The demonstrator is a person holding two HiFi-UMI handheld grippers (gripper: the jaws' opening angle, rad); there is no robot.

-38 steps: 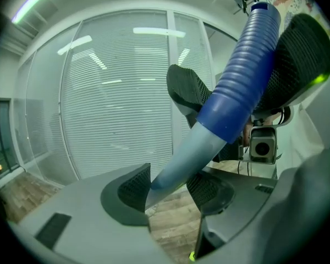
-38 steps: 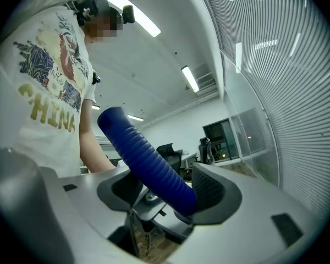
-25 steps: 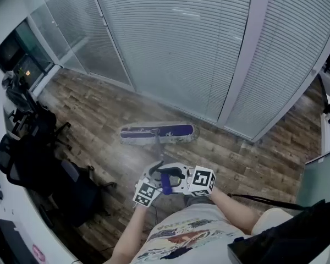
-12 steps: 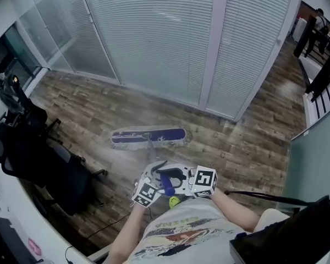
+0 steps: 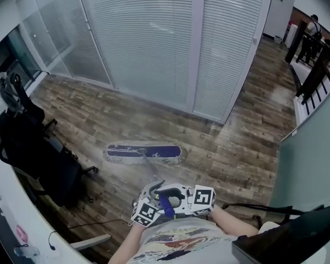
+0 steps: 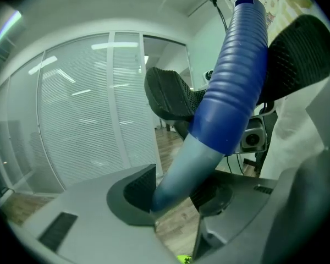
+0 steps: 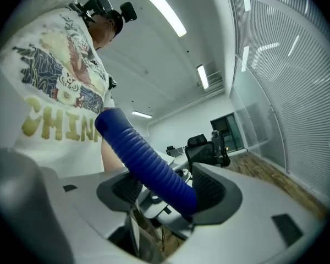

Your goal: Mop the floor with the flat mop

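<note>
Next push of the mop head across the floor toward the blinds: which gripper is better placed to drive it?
Left, probably. The left gripper clamps the pale shaft below the blue grip, nearer the mop head; the right gripper holds the blue grip higher up, better for steadying.

We lose the flat mop's thin grey pole (image 5: pixel 152 168) in blur over the brown plank floor (image 5: pixel 236 153); distant dark figures (image 5: pixel 313 27) are too small to tell.
</note>
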